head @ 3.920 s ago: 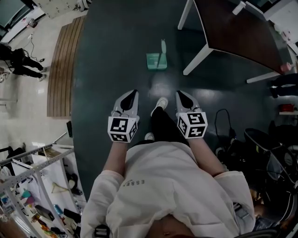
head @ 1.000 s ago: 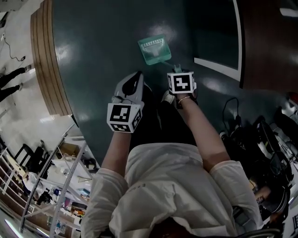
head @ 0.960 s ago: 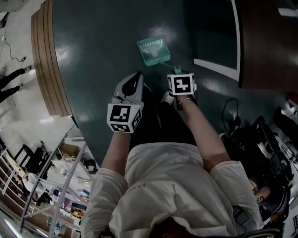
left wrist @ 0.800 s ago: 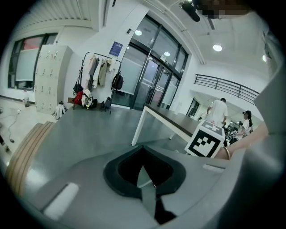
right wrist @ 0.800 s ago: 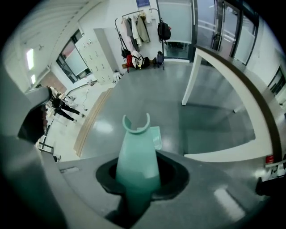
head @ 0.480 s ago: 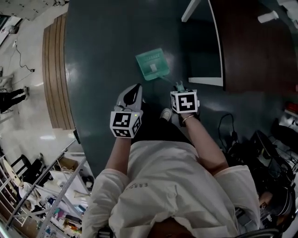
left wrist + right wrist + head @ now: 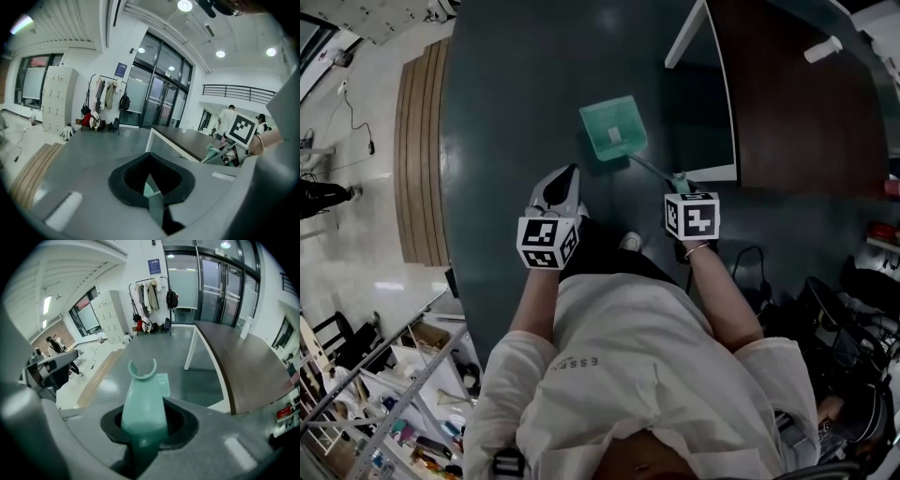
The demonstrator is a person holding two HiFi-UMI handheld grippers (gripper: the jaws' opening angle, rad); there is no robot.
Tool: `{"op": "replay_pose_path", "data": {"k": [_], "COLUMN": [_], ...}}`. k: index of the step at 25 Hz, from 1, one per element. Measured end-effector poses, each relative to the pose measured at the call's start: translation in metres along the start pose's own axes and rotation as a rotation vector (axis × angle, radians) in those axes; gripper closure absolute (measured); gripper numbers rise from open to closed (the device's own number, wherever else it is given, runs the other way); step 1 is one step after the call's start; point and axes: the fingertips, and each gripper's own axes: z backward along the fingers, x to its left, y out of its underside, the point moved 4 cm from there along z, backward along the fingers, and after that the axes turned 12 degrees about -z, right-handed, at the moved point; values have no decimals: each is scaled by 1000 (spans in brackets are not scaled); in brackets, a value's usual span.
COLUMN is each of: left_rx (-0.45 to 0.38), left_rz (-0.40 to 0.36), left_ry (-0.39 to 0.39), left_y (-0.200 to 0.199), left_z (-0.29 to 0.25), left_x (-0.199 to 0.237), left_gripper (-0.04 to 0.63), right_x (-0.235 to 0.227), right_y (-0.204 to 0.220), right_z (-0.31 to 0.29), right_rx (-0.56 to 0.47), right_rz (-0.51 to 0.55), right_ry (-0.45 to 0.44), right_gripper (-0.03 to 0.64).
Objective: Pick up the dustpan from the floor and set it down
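The green dustpan (image 7: 612,127) hangs tilted above the dark floor, its long handle (image 7: 652,169) running back to my right gripper (image 7: 679,182), which is shut on the handle's end. In the right gripper view the handle (image 7: 143,404) stands up between the jaws of that gripper (image 7: 140,439), hook end on top, with the pan (image 7: 164,382) small beyond it. My left gripper (image 7: 563,178) hovers to the left of the dustpan, apart from it, jaws together and holding nothing. The left gripper view shows its joined jaws (image 7: 152,187) and the handle (image 7: 216,152) at the right.
A dark brown table (image 7: 806,103) with white legs stands just right of the dustpan. A wooden strip (image 7: 417,150) borders the dark floor on the left. Cables and bags (image 7: 853,309) lie at the right, shelving (image 7: 375,412) at the lower left. The person's shoe (image 7: 629,241) shows between the grippers.
Both grippers have risen. The right one has carried the dustpan up off the floor and a little to the right. The left stays shut and bare.
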Motion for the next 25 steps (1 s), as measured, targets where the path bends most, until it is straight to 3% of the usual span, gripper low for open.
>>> {"op": "replay_pose_path", "data": {"k": [13, 21, 25], "left_rx": [19, 65, 103], "left_rz": [24, 72, 113], "left_ry": [4, 9, 0], "left_y": [-7, 16, 29], "left_z": [-14, -6, -35], "left_x": [5, 26, 32], "left_gripper": [580, 580, 580], "right_x": [-5, 6, -12], "right_y": [-15, 6, -1], "right_z": [-11, -72, -122], "right_rx": [36, 110, 152], "right_rz": [-33, -64, -74], "right_ry": [24, 108, 142], "right_gripper": [546, 546, 546]}}
